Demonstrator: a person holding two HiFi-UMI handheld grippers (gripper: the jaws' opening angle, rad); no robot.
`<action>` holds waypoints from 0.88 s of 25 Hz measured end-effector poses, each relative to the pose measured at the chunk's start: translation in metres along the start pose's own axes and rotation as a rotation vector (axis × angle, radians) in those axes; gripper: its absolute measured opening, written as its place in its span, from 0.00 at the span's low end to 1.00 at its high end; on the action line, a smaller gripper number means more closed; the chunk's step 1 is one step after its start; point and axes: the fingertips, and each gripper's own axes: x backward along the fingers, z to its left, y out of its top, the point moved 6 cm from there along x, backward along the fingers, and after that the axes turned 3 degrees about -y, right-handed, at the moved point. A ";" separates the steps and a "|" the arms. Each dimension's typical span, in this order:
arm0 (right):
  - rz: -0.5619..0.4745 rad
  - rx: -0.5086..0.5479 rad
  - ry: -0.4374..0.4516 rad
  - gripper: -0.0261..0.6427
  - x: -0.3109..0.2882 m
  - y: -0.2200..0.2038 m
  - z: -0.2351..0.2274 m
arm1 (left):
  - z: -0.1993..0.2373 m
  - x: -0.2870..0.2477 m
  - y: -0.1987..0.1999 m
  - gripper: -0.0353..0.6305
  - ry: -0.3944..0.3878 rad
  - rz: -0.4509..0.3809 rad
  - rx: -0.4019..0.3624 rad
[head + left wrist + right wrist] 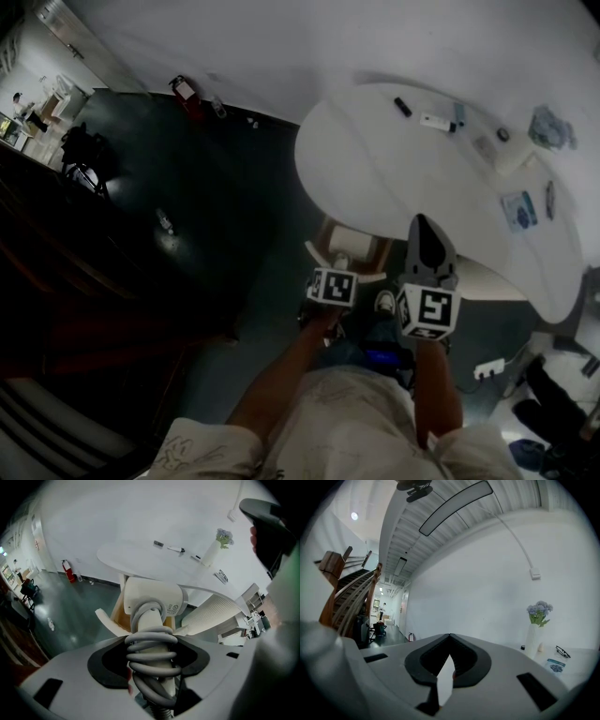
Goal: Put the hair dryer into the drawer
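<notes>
Left claw grips the hair dryer by its cord-wrapped handle, long axis aimed at the drawer just beyond; right claw is pinched together, empty.

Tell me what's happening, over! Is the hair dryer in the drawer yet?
Left gripper shut on hair dryer, not in yet. Right gripper shut, empty. Drawer open just ahead, nothing seen in the way.

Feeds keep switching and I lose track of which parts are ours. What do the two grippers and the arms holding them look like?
Both the left gripper and right gripper are pale grey shells whose jaws are lined with black pads, with dark rectangular slots beside them. Each carries a white cube printed with black square markers. The person wears a light short-sleeved shirt.
</notes>
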 end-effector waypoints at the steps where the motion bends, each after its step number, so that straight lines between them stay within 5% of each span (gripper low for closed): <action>1: 0.000 0.000 0.003 0.04 -0.002 0.000 -0.001 | 0.000 -0.002 0.002 0.45 0.005 0.001 -0.003; 22: 0.061 -0.040 0.034 0.04 -0.033 -0.018 -0.028 | -0.006 -0.048 0.034 0.45 -0.015 0.061 0.040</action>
